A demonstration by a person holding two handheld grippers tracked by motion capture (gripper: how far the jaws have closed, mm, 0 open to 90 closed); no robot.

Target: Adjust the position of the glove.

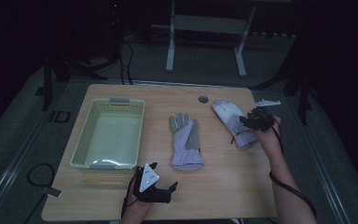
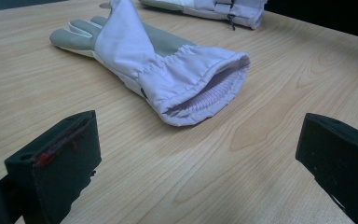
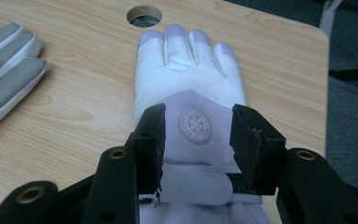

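Note:
Two pale lilac gloves lie flat on the wooden table [image 1: 121, 191]. One glove [image 1: 186, 142] with grey palm patches is in the middle, and in the left gripper view this glove [image 2: 168, 70] has its open cuff facing me. My left gripper [image 1: 164, 176] rests near the front edge, a short way from that cuff; the left gripper [image 2: 198, 144] is open wide with nothing between its jaws. The other glove [image 1: 230, 121] lies at the right. My right gripper [image 1: 246, 119] hovers over it. In its own view the right gripper [image 3: 198, 123] stands open, its jaws straddling the round badge on this glove [image 3: 186, 70].
A light green plastic basket [image 1: 109, 100] stands at the table's left, with nothing seen inside. A round cable hole [image 1: 203, 99] sits near the far edge, just beyond the right glove's fingertips. A table frame stands on the floor behind.

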